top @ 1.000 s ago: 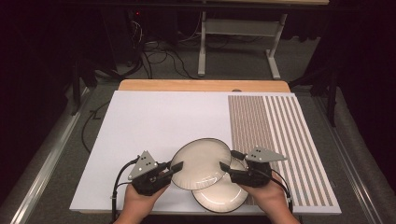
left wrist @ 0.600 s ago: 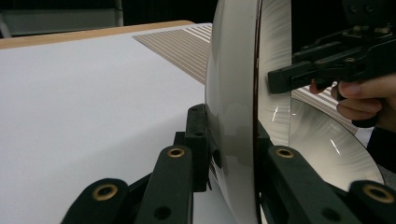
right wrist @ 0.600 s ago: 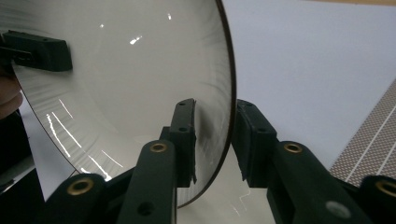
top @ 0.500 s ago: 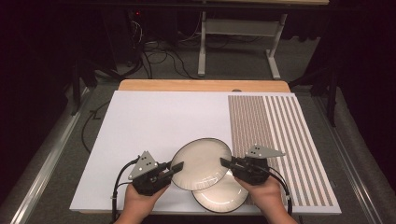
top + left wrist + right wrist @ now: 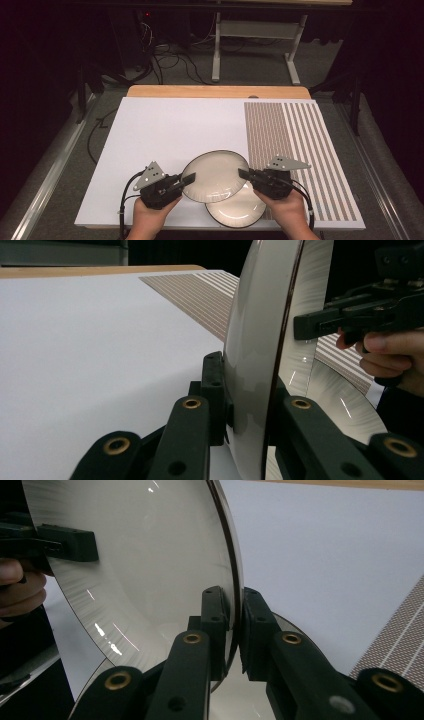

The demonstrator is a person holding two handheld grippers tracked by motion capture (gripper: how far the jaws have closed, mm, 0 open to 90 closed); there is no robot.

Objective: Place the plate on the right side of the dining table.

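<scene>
Near the counter's [image 5: 165,130] near edge, the upper plate [image 5: 216,176] is held between both tools: the left hand-held gripper [image 5: 188,179] clamps its left rim, the right hand-held gripper [image 5: 244,174] its right rim. It overlaps a lower plate [image 5: 237,212] lying just nearer.

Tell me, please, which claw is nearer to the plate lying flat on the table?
Right. The right claw grips the raised plate directly over the lower plate; the left claw grips the raised plate's opposite rim, beside the lower plate.
</scene>
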